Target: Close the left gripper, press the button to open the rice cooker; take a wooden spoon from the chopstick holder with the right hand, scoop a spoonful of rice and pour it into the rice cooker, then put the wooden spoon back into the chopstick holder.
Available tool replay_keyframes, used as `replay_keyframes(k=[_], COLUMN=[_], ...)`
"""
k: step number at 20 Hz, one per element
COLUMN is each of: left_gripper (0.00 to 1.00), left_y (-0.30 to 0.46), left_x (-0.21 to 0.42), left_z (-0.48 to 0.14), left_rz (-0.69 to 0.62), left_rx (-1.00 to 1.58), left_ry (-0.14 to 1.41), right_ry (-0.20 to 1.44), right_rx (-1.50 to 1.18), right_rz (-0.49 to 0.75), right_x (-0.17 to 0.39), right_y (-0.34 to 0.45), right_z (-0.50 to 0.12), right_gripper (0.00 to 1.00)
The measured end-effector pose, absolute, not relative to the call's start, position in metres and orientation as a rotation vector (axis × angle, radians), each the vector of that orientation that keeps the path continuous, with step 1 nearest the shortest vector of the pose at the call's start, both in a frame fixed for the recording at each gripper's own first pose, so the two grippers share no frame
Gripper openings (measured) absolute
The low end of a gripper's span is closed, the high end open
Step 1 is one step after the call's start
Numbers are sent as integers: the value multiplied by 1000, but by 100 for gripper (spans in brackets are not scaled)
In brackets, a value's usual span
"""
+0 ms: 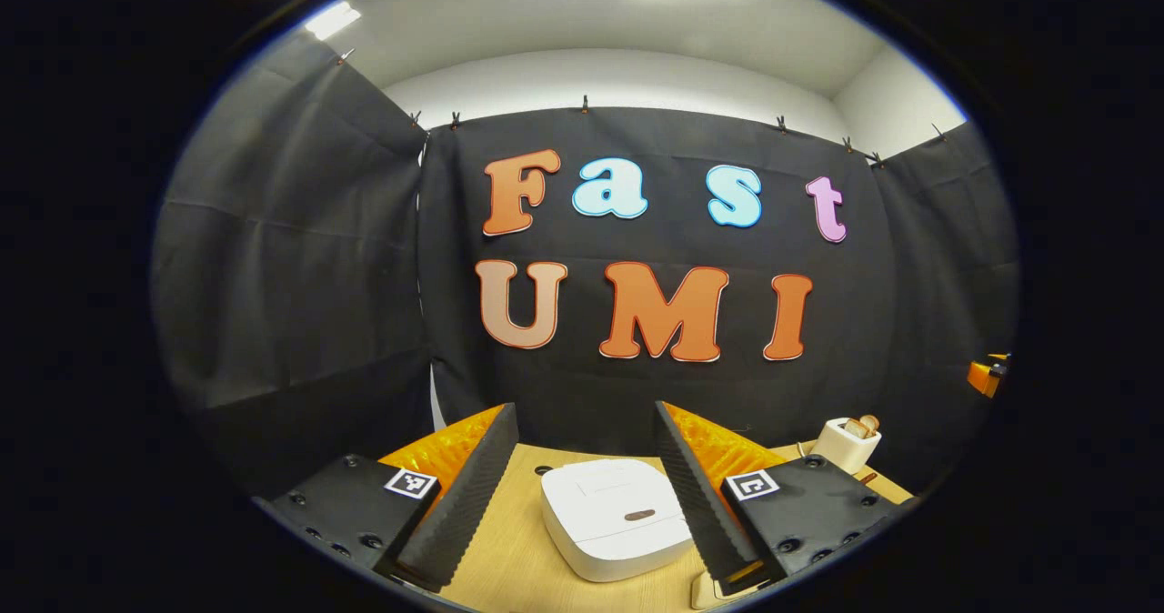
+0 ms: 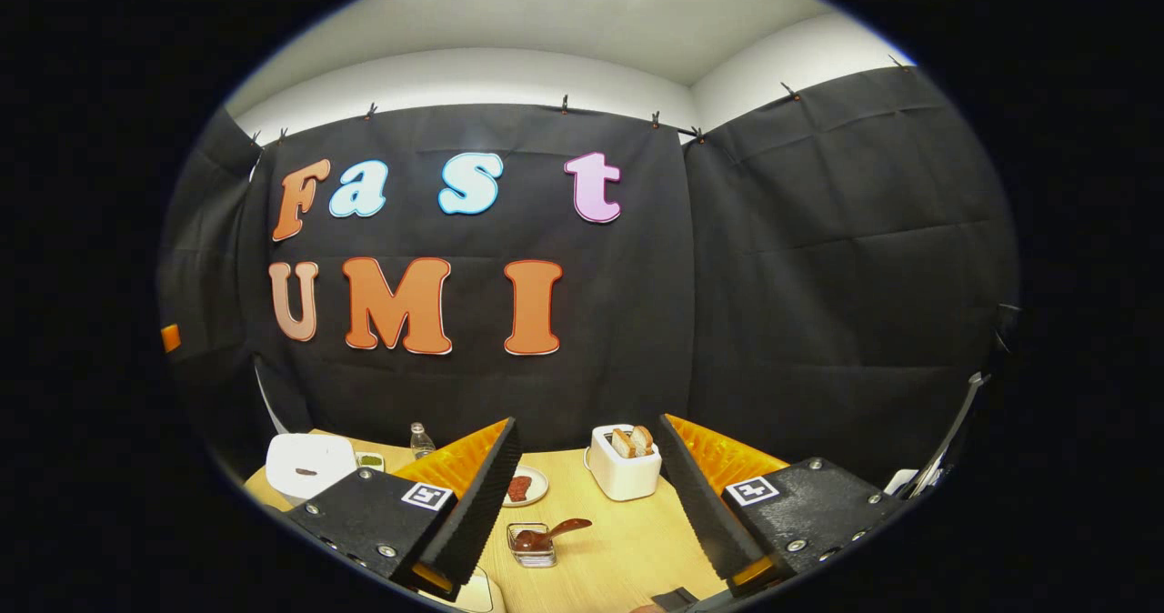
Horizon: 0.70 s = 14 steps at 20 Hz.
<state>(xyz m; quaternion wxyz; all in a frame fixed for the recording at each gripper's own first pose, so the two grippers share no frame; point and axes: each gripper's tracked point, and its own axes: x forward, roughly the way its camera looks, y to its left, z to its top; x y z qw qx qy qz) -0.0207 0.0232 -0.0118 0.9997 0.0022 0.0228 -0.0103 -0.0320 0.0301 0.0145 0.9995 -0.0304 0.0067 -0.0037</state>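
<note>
The white rice cooker (image 1: 614, 517) sits on the wooden table with its lid down and a small brown button (image 1: 639, 515) on top. It lies below and between the fingers of my left gripper (image 1: 584, 408), which is open and holds nothing. From the right gripper view the cooker (image 2: 309, 466) stands at the far left. My right gripper (image 2: 587, 420) is open and empty too. Below it a brown wooden spoon (image 2: 556, 531) rests with its bowl in a small clear square dish (image 2: 533, 545).
A white toaster (image 2: 625, 463) with bread slices stands near the back wall, also seen as the toaster (image 1: 846, 443) at the right. A small plate (image 2: 525, 487) with red food, a little bottle (image 2: 418, 438) and a green dish (image 2: 370, 460) sit on the table (image 2: 627, 549).
</note>
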Motion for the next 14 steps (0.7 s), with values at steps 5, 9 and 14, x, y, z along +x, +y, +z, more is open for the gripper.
replay_keyframes(k=[5,9,14], left_gripper=[48,6,5], left_y=[22,26,15], left_x=[-18,-13,-11], left_z=[-20,-21,-34], left_rz=[-29,-2,-50], left_rx=[8,-7,-6], left_ry=[78,75,97], right_ry=[22,31,41], right_rx=[-69,-81,-93], right_rz=[-2,5,17], right_x=[-33,-34,-35], right_y=[30,30,32], right_z=[12,11,9], right_gripper=[94,94,94])
